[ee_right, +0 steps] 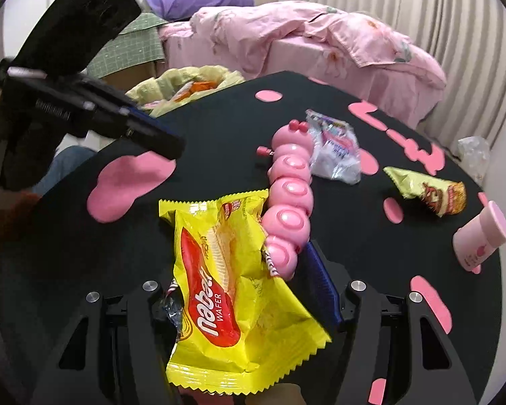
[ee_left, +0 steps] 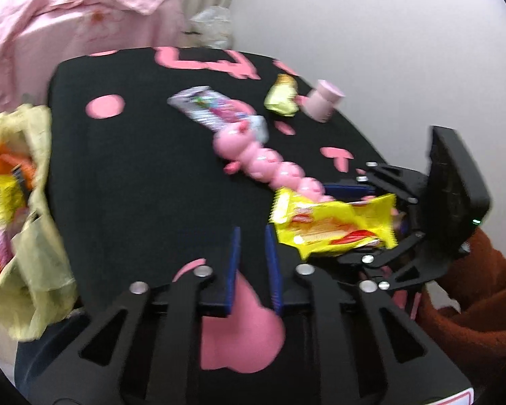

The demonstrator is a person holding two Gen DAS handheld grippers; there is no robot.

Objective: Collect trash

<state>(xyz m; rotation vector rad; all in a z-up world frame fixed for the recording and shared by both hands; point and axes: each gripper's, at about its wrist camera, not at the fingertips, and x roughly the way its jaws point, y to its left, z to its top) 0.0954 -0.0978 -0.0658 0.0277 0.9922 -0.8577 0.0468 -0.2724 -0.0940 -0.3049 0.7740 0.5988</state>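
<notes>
A yellow wafer wrapper (ee_right: 226,270) lies on the black table (ee_right: 354,236) between the wide-apart fingers of my right gripper (ee_right: 246,290), which is open; the wrapper covers its left finger. In the left wrist view the same wrapper (ee_left: 334,226) lies inside the right gripper (ee_left: 371,209). My left gripper (ee_left: 253,263) hovers over a pink patch, its blue fingers drawn nearly together and holding nothing. A yellow-green trash bag (ee_left: 33,236) with wrappers in it hangs at the table's left edge. A silver-pink wrapper (ee_right: 334,148) and a green wrapper (ee_right: 425,189) lie farther off.
A pink caterpillar toy (ee_right: 290,195) lies beside the yellow wrapper, its tail against my right finger. A pink cup (ee_right: 479,236) lies on its side near the right edge. A bed with pink bedding (ee_right: 320,40) stands behind. Crumpled clear plastic (ee_right: 472,152) sits beyond the table.
</notes>
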